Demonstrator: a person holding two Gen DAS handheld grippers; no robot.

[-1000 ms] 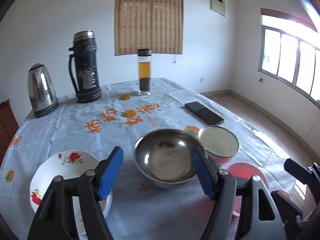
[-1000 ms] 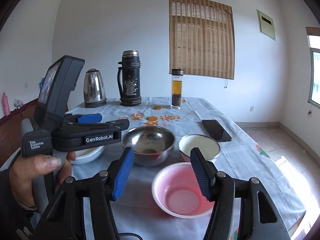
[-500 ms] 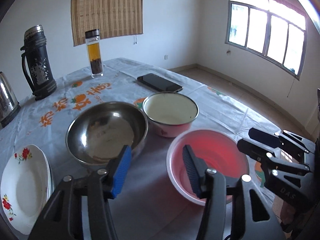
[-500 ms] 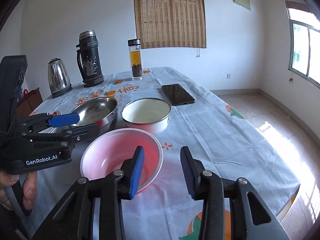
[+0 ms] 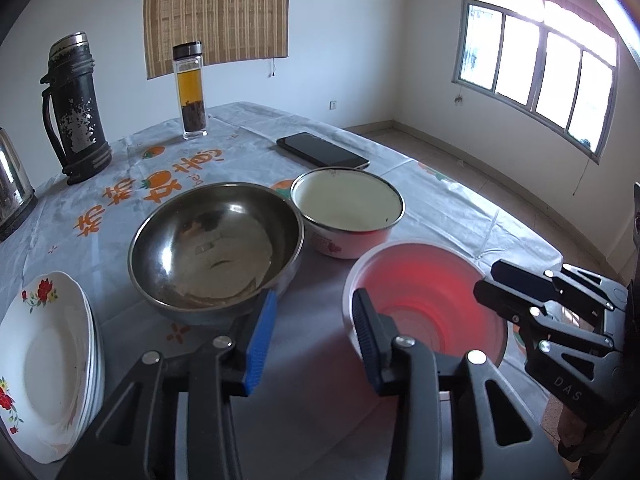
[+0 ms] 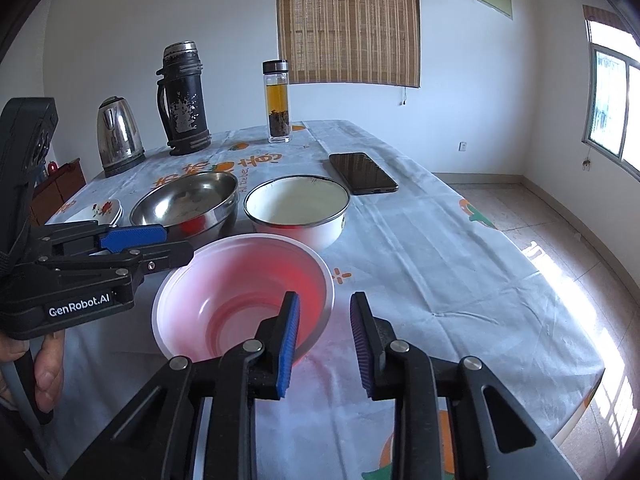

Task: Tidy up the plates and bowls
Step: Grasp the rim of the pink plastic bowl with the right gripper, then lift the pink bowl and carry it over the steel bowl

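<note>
From the left wrist, the left claw (image 5: 314, 334) hangs low over the desk (image 5: 440, 208), its jaws apart and just now narrowing. The right pad sits inside the near-left rim of the pink bowl (image 5: 426, 300), the left pad outside it by the steel bowl (image 5: 216, 248) — neither pad visibly presses the rim. A white enamel bowl (image 5: 347, 212) stands just behind, touching the steel one; a stack of flowered plates (image 5: 48, 360) lies at the left edge.

From the right wrist, the right claw (image 6: 325, 338) straddles the pink bowl's (image 6: 240, 292) near-right rim, jaws apart and just now closing, one pad inside, one outside — contact unclear. The left claw (image 6: 160, 244) reaches in from the left.
</note>
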